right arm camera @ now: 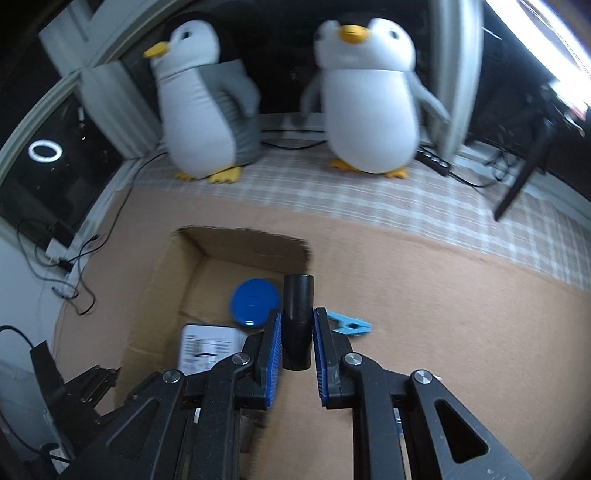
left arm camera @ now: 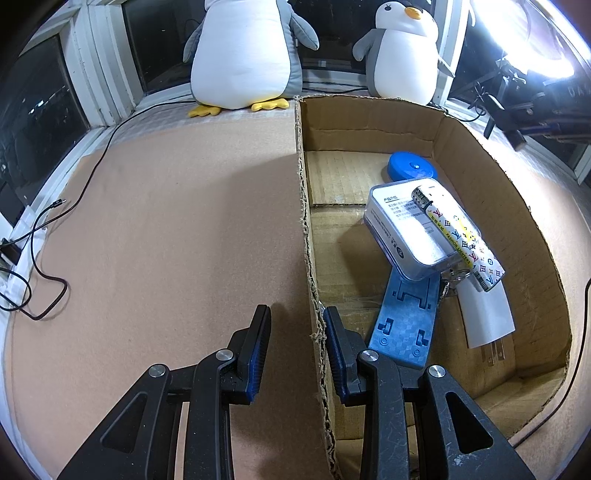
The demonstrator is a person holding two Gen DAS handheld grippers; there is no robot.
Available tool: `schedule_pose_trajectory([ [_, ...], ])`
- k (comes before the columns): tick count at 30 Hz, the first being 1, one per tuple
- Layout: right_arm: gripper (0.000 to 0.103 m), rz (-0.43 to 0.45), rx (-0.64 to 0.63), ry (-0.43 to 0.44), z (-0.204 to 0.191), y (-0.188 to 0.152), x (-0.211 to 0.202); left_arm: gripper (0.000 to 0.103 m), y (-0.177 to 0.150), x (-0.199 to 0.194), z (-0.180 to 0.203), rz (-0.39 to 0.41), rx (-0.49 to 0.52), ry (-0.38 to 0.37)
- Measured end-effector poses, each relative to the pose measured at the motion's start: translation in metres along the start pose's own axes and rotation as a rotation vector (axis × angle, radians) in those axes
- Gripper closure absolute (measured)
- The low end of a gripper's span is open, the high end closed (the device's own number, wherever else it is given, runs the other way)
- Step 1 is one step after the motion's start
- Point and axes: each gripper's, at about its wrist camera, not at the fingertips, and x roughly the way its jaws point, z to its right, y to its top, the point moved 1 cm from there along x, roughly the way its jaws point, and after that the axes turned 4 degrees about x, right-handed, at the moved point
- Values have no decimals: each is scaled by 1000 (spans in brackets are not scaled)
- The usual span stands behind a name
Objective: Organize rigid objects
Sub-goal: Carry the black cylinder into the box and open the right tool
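Note:
An open cardboard box (left arm camera: pixel 369 114) lies on the tan mat. Inside it are a blue round disc (left arm camera: pixel 412 168), a white clear-lidded case (left arm camera: pixel 410 229), a patterned lighter (left arm camera: pixel 461 240) resting on the case, a blue flat stand (left arm camera: pixel 406 321) and a white plug (left arm camera: pixel 487 317). My left gripper (left arm camera: pixel 297 314) stands open astride the box's left wall. The right gripper (right arm camera: pixel 297 317) is shut on a black cylinder (right arm camera: pixel 296 321), held above the box (right arm camera: pixel 162 280) near its right wall. A light blue clip (right arm camera: pixel 349 324) lies on the mat just right of the fingers.
Two plush penguins (left arm camera: pixel 243 55) (left arm camera: pixel 402 55) stand on the sill behind the box. Black cables (left arm camera: pixel 44 229) trail along the mat's left edge. Dark equipment and a bright lamp (left arm camera: pixel 532 33) sit at the right. Open tan mat (left arm camera: pixel 166 221) spreads left of the box.

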Motion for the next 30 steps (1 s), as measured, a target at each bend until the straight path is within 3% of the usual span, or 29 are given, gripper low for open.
schedule_pose_trajectory([
  [13,88,-75,-140,46,-63,-11,42,71,0,0,-1,3,-6,-5],
  [24,87,-79,-190,51,-78,-17,52,71,-1,0,-1,3,-6,-5],
  [28,70,-54,-194,77,-77,-15,46,71,-1,0,-2,4,-5,-2],
  [30,68,-29,-200,91,-75,-14,39,71,-1,0,-2,3,-4,-2],
])
